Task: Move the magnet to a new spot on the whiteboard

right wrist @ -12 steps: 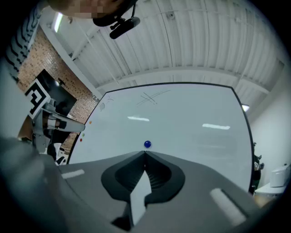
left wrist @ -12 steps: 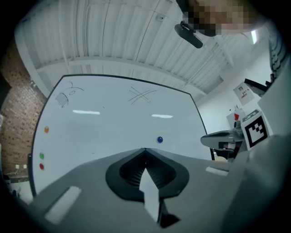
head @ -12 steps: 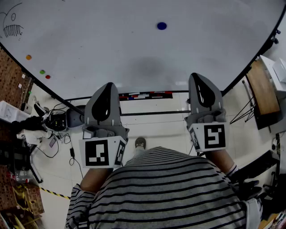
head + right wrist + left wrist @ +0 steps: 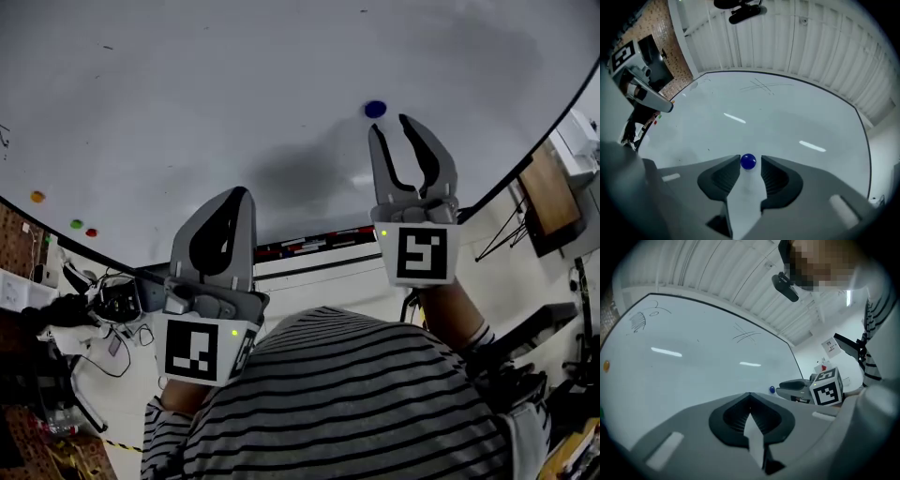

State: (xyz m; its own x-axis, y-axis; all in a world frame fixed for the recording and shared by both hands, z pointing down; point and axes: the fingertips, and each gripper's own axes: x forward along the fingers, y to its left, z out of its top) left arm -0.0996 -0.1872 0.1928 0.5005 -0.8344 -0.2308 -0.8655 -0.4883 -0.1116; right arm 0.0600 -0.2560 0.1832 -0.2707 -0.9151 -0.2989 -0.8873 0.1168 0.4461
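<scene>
The blue magnet sits on the whiteboard, right at the tips of the right tongs, which stand open without touching it (a sliver of board shows on either side). The left tongs are closed and empty, well apart from the magnet.

No legible text or labels

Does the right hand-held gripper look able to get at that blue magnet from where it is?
Probably yes: the right hand-held gripper has its jaws apart, the blue magnet sits just off their tips, and only bare whiteboard lies between.
</scene>
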